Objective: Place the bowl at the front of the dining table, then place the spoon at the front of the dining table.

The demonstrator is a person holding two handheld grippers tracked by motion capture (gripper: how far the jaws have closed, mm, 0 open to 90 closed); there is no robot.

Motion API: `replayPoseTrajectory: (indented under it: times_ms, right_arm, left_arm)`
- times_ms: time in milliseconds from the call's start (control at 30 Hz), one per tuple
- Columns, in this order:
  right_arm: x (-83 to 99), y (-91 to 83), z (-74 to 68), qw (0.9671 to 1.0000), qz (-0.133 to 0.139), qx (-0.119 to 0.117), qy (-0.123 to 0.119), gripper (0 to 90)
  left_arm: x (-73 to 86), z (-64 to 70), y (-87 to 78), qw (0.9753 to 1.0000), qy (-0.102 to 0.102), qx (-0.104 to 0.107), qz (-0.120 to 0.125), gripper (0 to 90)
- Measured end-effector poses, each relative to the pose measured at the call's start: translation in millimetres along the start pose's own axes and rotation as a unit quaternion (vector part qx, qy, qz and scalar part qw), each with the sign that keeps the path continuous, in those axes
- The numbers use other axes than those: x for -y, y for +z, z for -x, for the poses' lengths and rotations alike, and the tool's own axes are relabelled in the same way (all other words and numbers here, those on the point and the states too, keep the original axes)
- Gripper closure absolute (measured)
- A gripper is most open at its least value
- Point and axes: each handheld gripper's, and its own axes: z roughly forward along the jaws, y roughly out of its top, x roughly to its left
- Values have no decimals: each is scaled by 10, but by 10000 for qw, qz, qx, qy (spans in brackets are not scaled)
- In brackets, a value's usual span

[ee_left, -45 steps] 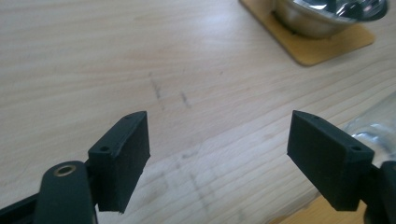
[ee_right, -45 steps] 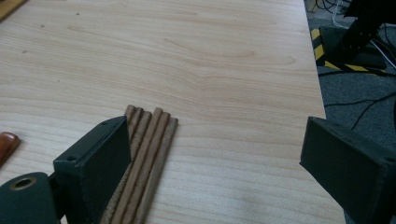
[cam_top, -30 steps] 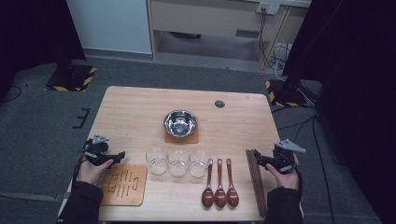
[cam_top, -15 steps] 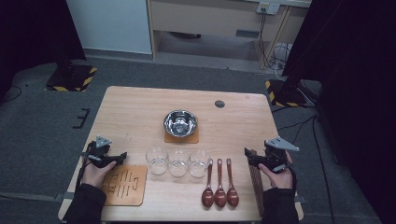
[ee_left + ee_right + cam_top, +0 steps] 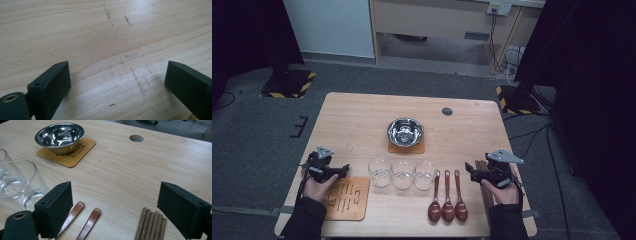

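Standing at the near edge of the table, the person held both tools low over the wood. The right gripper hung with its jaws spread wide and nothing between them, just over the bundle of chopsticks. That bundle lay flat near the table's right side, its long axis running from the person's edge away toward the far edge; in the right gripper view the far ends pointed roughly toward the round hole in the tabletop. Just to the left of the sticks lay three brown spoons, side by side and parallel to them, bowls toward the person, handles pointing away.

The left gripper was likewise released, jaws apart over bare, scuffed wood (its own view showed only grain and a few dark scratches). It sat beside the upper edge of a wooden coaster. Three empty glasses stood in a row between the hands, and a steel bowl rested on its own coaster farther off.
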Motion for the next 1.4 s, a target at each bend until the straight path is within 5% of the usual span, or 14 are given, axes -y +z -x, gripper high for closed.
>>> replayPoseTrajectory:
  times_ms: [900,1400]
  right_arm:
    - [283,26,-150,9992,-331,-201,-140,182]
    - [387,86,-221,9976,-616,-167,-251,305]
  left_arm:
    - [-2,4,11,10000,-7,-5,-64,3]
    - [-3,4,11,10000,-4,0,-69,0]
